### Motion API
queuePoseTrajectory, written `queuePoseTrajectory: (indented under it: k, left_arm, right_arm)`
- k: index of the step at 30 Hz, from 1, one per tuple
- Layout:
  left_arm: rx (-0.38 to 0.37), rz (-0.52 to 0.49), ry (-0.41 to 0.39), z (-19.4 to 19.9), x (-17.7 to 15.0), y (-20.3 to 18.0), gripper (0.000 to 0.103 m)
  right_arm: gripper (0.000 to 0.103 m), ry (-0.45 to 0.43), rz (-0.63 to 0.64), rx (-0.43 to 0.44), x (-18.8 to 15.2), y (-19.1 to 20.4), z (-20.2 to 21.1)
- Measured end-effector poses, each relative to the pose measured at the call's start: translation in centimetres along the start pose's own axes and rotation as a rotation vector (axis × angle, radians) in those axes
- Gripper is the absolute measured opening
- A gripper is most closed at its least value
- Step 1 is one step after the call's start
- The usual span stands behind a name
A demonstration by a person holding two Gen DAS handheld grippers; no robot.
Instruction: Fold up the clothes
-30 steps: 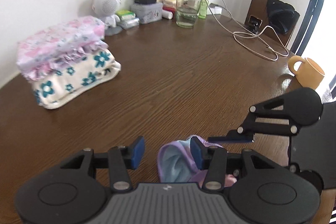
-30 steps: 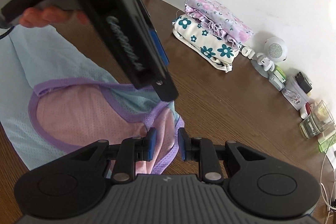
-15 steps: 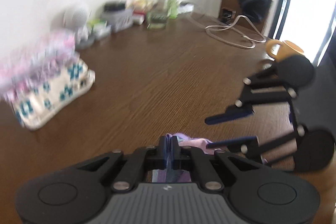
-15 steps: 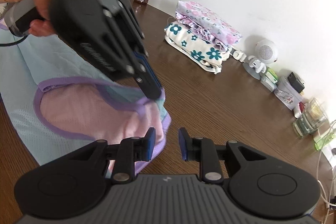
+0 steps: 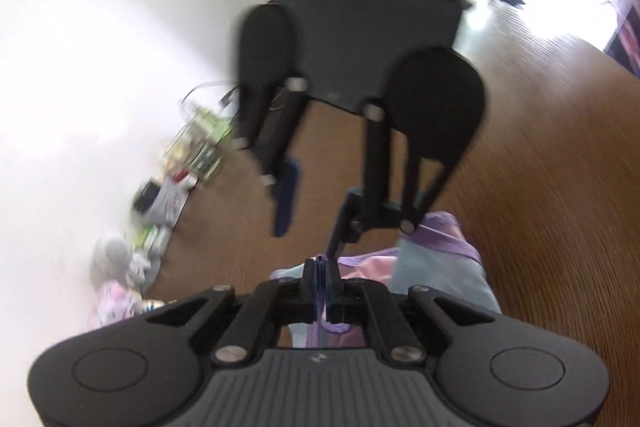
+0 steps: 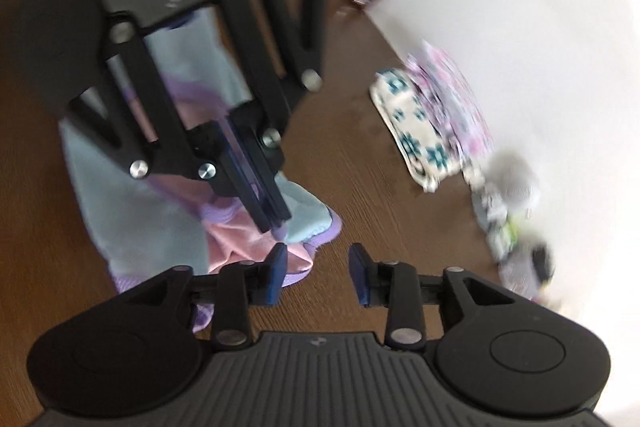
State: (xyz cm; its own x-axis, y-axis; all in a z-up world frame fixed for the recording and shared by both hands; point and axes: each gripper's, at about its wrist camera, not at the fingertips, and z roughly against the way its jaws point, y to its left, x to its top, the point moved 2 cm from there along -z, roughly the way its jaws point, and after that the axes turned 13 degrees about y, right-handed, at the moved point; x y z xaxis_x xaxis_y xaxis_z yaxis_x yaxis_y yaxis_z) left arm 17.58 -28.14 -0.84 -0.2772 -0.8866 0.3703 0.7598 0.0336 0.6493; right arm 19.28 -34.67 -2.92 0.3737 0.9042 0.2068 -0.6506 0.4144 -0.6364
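While the left hand-held gripper pinches the purple hem of the garment lying bunched on the worktop, the right hand-held gripper gapes empty beside it; fabric looks light, limp, best gripped at the hem.

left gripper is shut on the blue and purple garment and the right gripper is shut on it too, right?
Not quite. The left gripper is shut on the garment, but the right gripper is open, holding nothing; the right wrist view shows it.
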Motion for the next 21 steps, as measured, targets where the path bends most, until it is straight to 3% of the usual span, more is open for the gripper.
queuePoseTrajectory:
  k: [4, 7, 13, 17, 19, 21]
  left_arm:
    - [0.022, -0.104, -0.006, 0.0, -0.2, -1.6, 0.003]
    - [0.025, -0.139, -0.003, -0.2, -0.4, -2.3, 0.003]
    - [0.039, -0.161, 0.003, -0.7, -0.1, -3.3, 0.003]
    - [0.053, -0.183, 0.001, -0.8, 0.2, -3.9, 0.003]
    - [0.063, -0.205, 0.0, -0.8, 0.3, -4.4, 0.003]
    - [0.067, -0.216, -0.002, -0.7, 0.4, -4.8, 0.006]
  right_arm:
    - [0.034, 0.025, 0.122, -0.022, 0.3, 1.1, 0.5]
    - [0.034, 0.051, 0.091, -0.01, 0.2, 0.9, 0.8]
    - [0.034, -0.007, -0.39, 0.178, 0.0, -3.9, 2.1]
    - [0.028, -0.008, -0.529, 0.319, 0.0, -4.8, 1.3]
    - [0.023, 0.018, -0.57, 0.368, -0.1, -4.8, 0.3]
    - [0.004, 0.053, -0.616, 0.399, -0.3, -4.7, -0.7]
